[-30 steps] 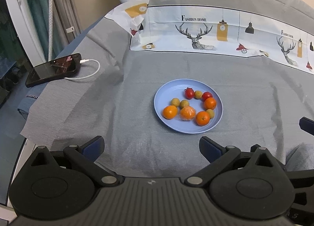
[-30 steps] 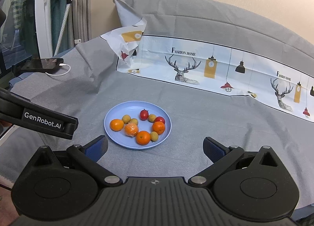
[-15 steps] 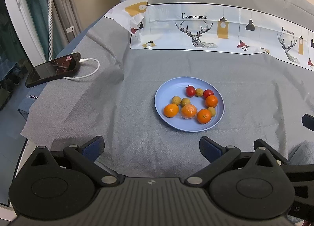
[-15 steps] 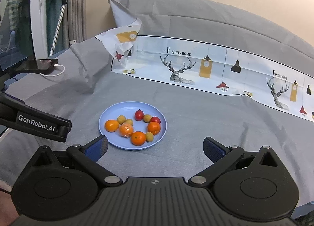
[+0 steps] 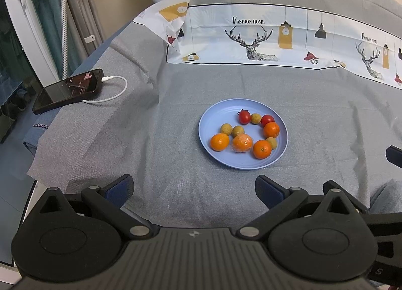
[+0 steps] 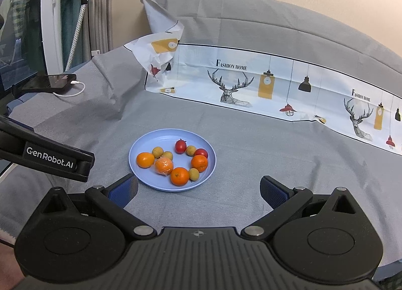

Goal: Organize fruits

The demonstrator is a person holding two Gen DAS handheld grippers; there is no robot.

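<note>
left tongs (image 6: 47,158): only a side arm shows, tips cut by left edge | right tongs (image 5: 394,156): sliver at right edge | phone (image 6: 47,82): screen unreadable | patterned cloth (image 6: 276,88): runs off right edge

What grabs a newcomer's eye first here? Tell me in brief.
The blue plate in the middle of the grey cloth stands out, holding orange, red and yellow-green fruits; one orange fruit seems wrapped in clear film. Behind it runs a white printed sheet with deer and lamps, and a phone on a white cable lies at far left.
</note>
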